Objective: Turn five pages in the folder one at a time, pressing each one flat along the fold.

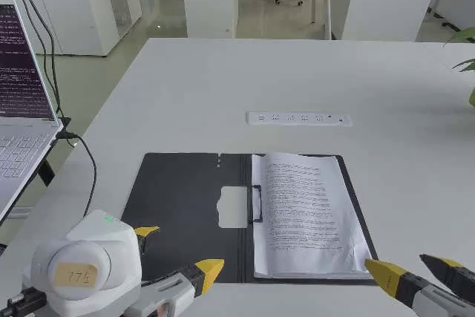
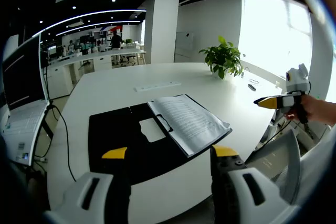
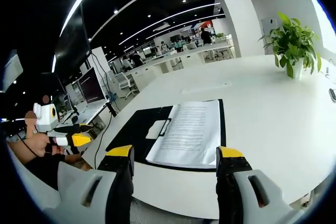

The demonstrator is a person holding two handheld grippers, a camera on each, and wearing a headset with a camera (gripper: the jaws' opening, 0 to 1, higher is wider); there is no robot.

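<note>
Folder (image 1: 178, 198) lay open and flat on the white table (image 1: 185, 87), black inside cover showing on its left half. A stack of printed pages (image 1: 308, 209) sat on the folder's right half, held at the spine by a clip (image 1: 257, 203). A pale rectangular pocket (image 1: 232, 207) lay just left of the clip.

Left gripper (image 1: 178, 249) was at the folder's near left corner, yellow-tipped jaws spread wide with nothing between them. Whether the tips touched the cover could not be told. Its own view showed the same gap (image 2: 169, 152), looking across the folder.

Right gripper (image 1: 414, 266) was just off the folder's near right corner, clear of the pages, jaws likewise apart and empty (image 3: 175, 151).

Beyond the folder's far edge, apart from it, a white power strip (image 1: 299, 118) lay on the table. Well left of the folder stood an open laptop (image 1: 18, 131), with a black cable (image 1: 87, 161) running down from it. A potted plant (image 2: 224, 59) stood far right of the folder.
</note>
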